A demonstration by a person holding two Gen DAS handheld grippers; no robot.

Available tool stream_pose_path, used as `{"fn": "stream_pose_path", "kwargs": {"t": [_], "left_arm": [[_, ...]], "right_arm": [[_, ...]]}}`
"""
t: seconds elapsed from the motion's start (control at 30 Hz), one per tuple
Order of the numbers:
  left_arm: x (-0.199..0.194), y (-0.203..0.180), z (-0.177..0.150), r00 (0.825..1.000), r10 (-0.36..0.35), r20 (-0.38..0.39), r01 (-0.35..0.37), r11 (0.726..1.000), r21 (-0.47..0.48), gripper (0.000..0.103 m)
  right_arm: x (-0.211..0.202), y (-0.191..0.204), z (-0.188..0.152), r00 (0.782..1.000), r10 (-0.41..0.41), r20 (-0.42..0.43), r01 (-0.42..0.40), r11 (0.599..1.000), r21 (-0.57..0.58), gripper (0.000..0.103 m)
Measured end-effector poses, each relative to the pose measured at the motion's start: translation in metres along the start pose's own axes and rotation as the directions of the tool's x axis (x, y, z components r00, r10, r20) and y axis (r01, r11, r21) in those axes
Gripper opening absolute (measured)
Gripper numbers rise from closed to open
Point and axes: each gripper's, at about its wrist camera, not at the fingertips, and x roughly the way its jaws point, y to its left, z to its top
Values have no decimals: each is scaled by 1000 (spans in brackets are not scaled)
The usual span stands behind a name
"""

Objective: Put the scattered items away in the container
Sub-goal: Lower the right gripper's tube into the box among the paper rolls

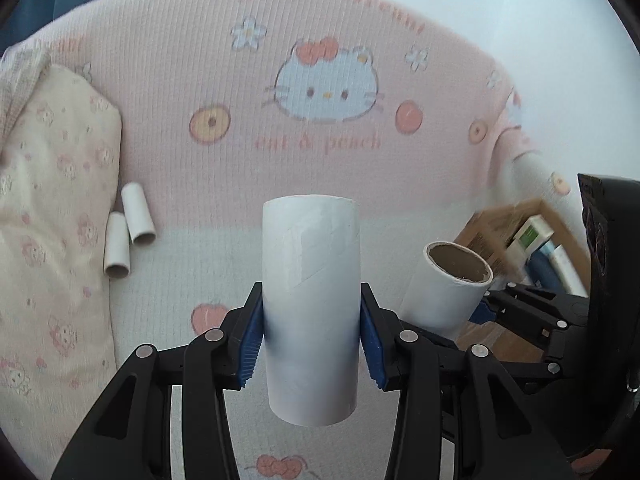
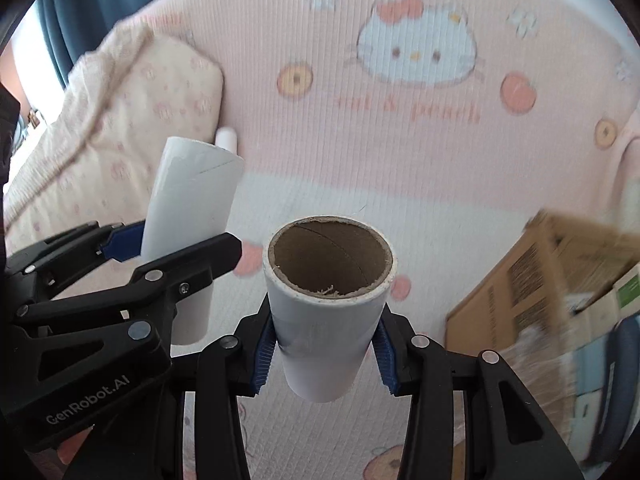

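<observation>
My left gripper (image 1: 311, 332) is shut on a white cardboard tube (image 1: 310, 280), held upright above the bed. My right gripper (image 2: 325, 344) is shut on a second white tube (image 2: 326, 304) whose brown open end faces the camera. Each held tube shows in the other view: the right one (image 1: 444, 292) at right, the left one (image 2: 192, 216) at left. Two smaller white tubes (image 1: 128, 232) lie on the bed beside the pillow. A brown cardboard box (image 1: 516, 236) holding several items sits at the right, and it also shows in the right wrist view (image 2: 520, 280).
A pink cat-and-peach bedsheet (image 1: 320, 120) covers the bed. A floral pillow (image 1: 52, 200) lies at the left. Blue curtains (image 2: 100, 8) hang behind the bed. The box stands off the bed's right edge.
</observation>
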Motion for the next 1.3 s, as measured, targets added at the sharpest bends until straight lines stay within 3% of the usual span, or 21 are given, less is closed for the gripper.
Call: {"fn": "stream_pose_path", "kwargs": {"t": [0.17, 0.33, 0.5, 0.6, 0.73, 0.93, 1.1, 1.3], "left_arm": [[-18, -19, 25, 993, -37, 110, 32, 998, 53, 47], [-22, -45, 45, 984, -86, 158, 70, 992, 104, 47], [-19, -77, 56, 974, -122, 189, 81, 974, 213, 47], [-10, -90, 63, 973, -149, 177, 103, 963, 248, 47], [2, -100, 71, 969, -204, 141, 166, 956, 240, 47], [9, -128, 71, 967, -207, 147, 152, 935, 321, 47], [23, -142, 75, 963, -243, 115, 196, 928, 318, 47], [37, -169, 72, 956, -287, 65, 240, 890, 389, 47]], "right_arm": [[-31, -13, 14, 996, -10, 86, 8, 1000, 30, 41], [-49, -37, 22, 991, -24, 130, 10, 995, 103, 41], [-60, -60, 24, 988, -70, 138, 49, 987, 150, 41], [-65, -73, 22, 985, -102, 137, 78, 981, 176, 41], [-73, -93, 19, 988, -81, 135, 49, 973, 225, 41], [-82, -119, 16, 986, -124, 107, 93, 962, 255, 41], [-84, -146, 9, 995, -80, 63, 54, 939, 340, 41], [-90, -172, 2, 994, -107, 19, 94, 933, 347, 41]]}}
